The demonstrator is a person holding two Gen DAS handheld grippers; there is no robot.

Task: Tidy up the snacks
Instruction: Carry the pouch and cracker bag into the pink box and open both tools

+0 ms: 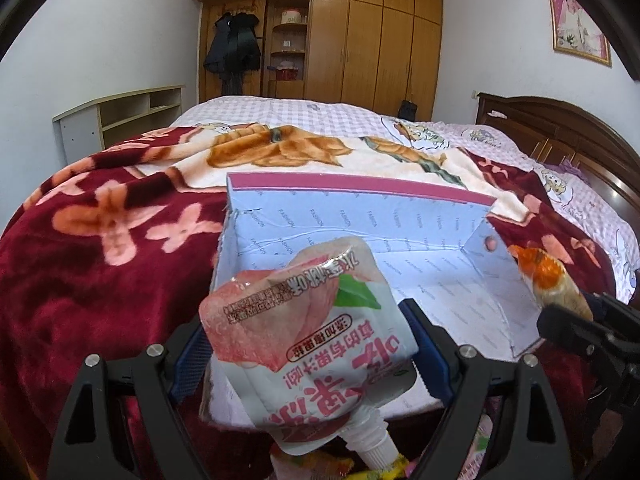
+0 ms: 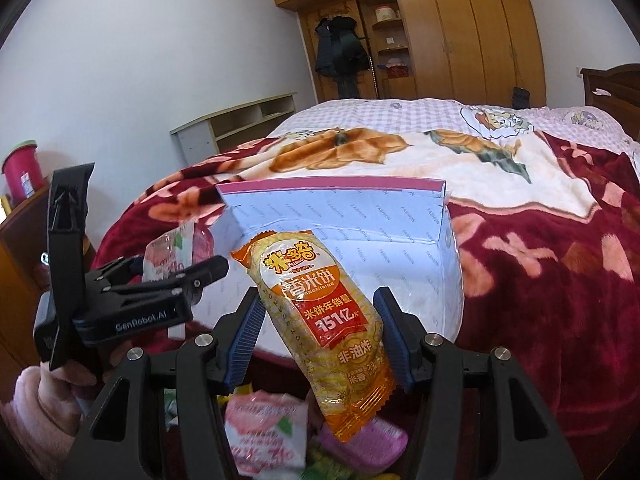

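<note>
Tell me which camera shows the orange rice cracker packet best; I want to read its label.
The right wrist view: the rice cracker packet fills the centre, label facing the camera, clamped in the right gripper. The left wrist view catches only its orange end at the right edge, label unreadable.

White walls (image 1: 120,40) close in a bedroom. A wooden wardrobe (image 1: 372,40) fills the far end, a low open shelf (image 1: 132,114) stands left, and a red flowered blanket (image 1: 100,260) covers the bed (image 1: 300,114).
</note>
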